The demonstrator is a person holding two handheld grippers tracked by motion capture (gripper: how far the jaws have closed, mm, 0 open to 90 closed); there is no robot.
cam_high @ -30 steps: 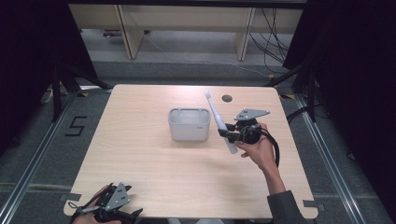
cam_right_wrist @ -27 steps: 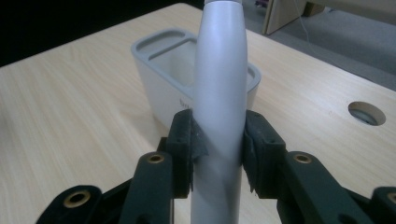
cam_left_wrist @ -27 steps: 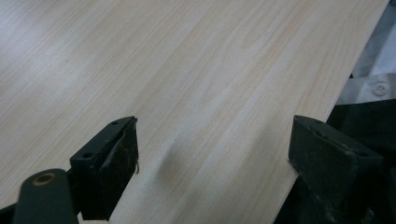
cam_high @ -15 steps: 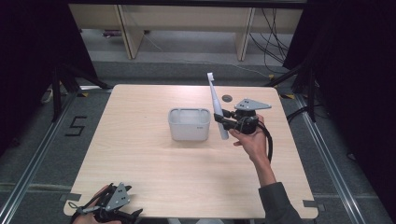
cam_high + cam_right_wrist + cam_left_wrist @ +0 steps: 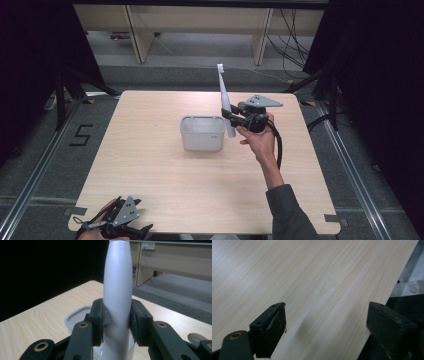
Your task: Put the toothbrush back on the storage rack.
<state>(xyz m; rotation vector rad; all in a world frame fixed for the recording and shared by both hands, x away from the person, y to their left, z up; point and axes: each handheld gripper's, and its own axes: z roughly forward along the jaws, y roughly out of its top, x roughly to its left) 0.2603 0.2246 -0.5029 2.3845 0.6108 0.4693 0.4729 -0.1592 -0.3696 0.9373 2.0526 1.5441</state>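
A white electric toothbrush (image 5: 224, 102) stands nearly upright above the desk (image 5: 160, 170), its narrow head pointing up and away, its lower end just beside the right rim of a pale grey container (image 5: 202, 133) near the desk's middle; whether it touches the rim is hard to tell. The right tongs (image 5: 231, 116) pinch its handle (image 5: 117, 302) from both sides. The left tongs (image 5: 327, 322) are spread wide over bare wood at the desk's near left corner.
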